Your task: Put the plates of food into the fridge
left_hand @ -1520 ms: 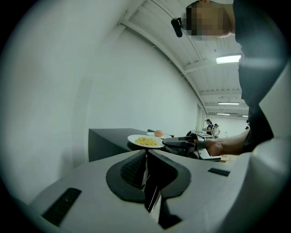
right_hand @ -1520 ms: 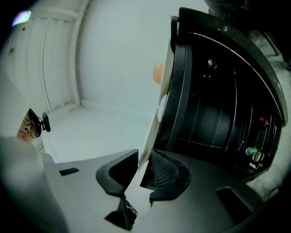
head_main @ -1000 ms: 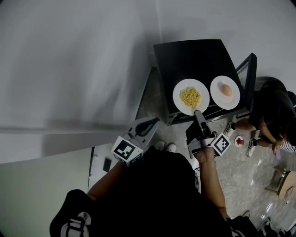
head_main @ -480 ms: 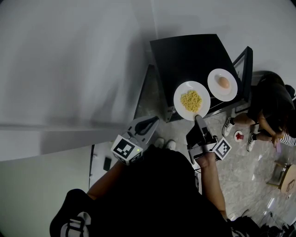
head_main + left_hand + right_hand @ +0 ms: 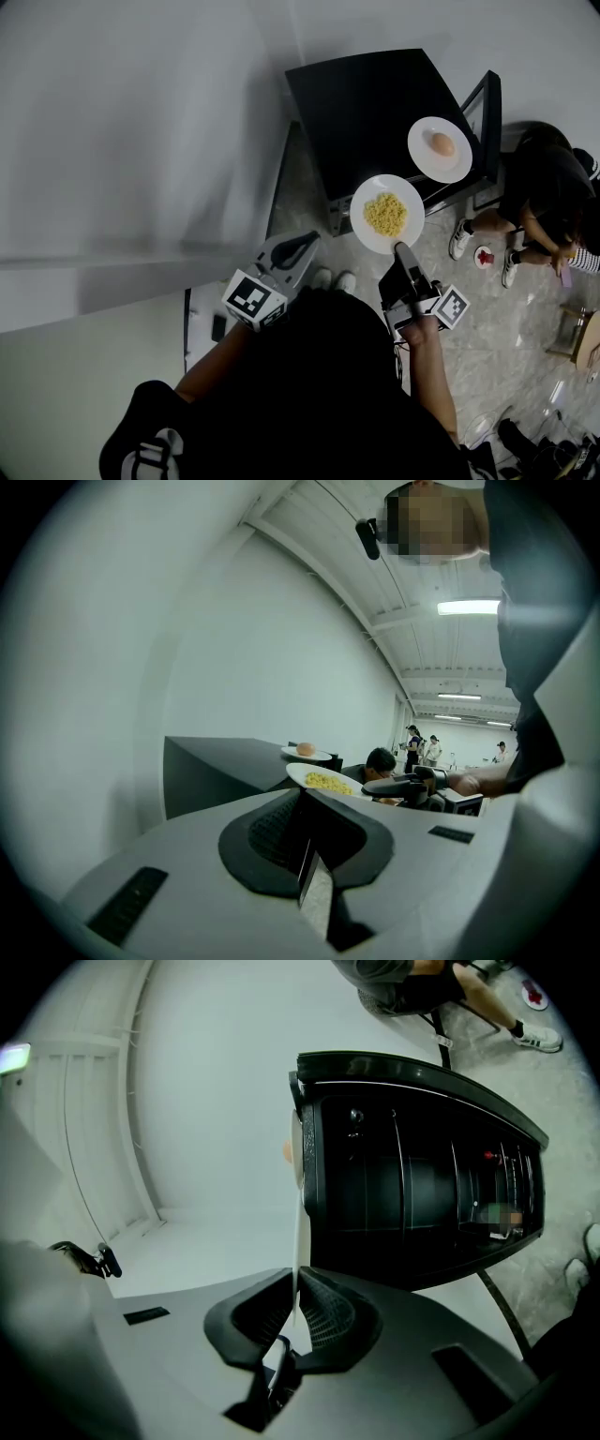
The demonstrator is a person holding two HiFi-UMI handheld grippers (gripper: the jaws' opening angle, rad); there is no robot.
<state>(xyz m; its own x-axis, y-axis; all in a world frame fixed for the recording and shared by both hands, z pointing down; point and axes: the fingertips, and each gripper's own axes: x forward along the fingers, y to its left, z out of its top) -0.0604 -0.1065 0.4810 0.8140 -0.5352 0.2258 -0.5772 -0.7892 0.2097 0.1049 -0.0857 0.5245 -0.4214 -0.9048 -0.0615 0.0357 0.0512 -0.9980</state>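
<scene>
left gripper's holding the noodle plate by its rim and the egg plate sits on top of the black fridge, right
No, the right gripper holds the noodle plate by its rim; the head view shows it. The egg plate does sit on top of the black fridge.

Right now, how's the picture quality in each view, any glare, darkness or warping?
Head view: fisheye, dark corners, the person's torso underexposed, the noodle plate sharp. Left gripper view: the ceiling light blooms; heavy vignette. Right gripper view: the black cabinet bows strongly; the bright wall washes out.
</scene>
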